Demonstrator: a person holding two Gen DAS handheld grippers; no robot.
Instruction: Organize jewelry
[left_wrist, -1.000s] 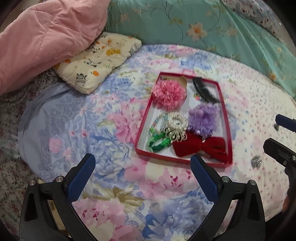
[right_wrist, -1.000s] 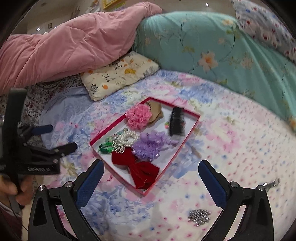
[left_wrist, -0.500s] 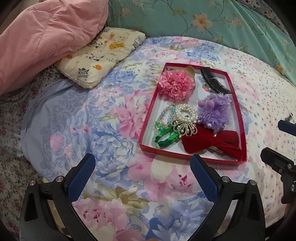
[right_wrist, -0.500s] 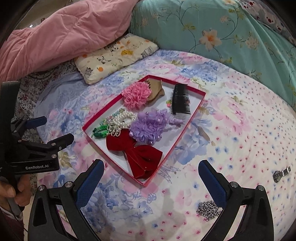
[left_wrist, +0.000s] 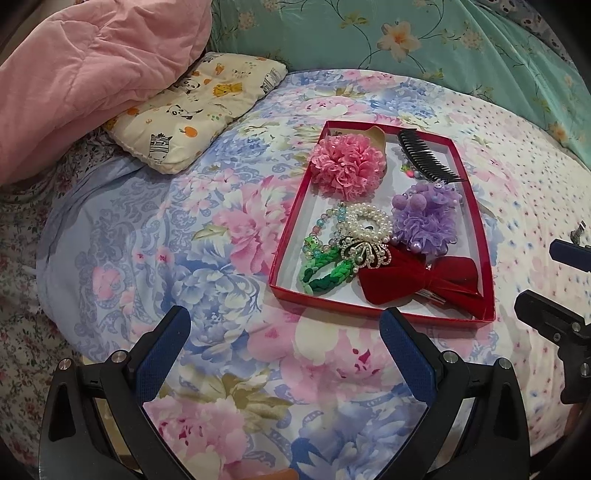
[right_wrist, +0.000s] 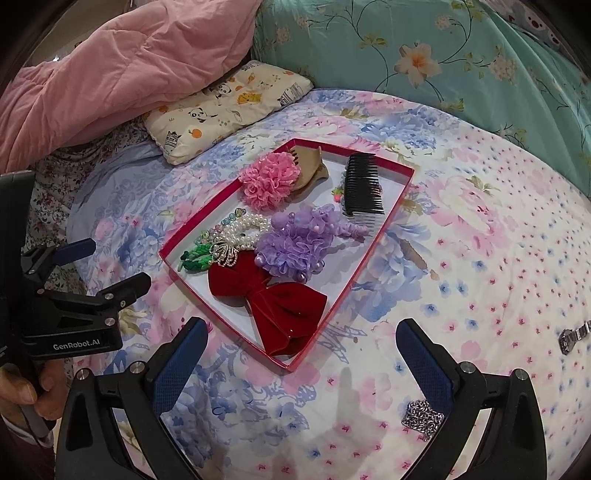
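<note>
A shallow red tray (left_wrist: 288, 243) (right_wrist: 384, 225) lies on the flowered bedspread. It holds a pink flower clip (left_wrist: 347, 166), a purple flower clip (right_wrist: 295, 243), a red velvet bow (right_wrist: 273, 295), a pearl bracelet (left_wrist: 365, 221), a green braided band (left_wrist: 325, 275) and a black comb (right_wrist: 364, 188). A silver chain (right_wrist: 421, 413) lies on the bed by my right gripper's right finger. A silver watch (right_wrist: 574, 336) lies at the far right. My left gripper (left_wrist: 284, 332) and right gripper (right_wrist: 303, 343) are both open and empty, near the tray's front edge.
A small cartoon-print pillow (left_wrist: 195, 110) and a pink quilt (left_wrist: 85, 70) lie at the back left. A teal flowered cushion (right_wrist: 461, 59) runs along the back. The left gripper's body (right_wrist: 66, 306) and a hand show at the left of the right wrist view.
Both grippers have moved closer to the tray and lower toward the bed. The chain and watch now sit nearer the right gripper. Both stay open.
</note>
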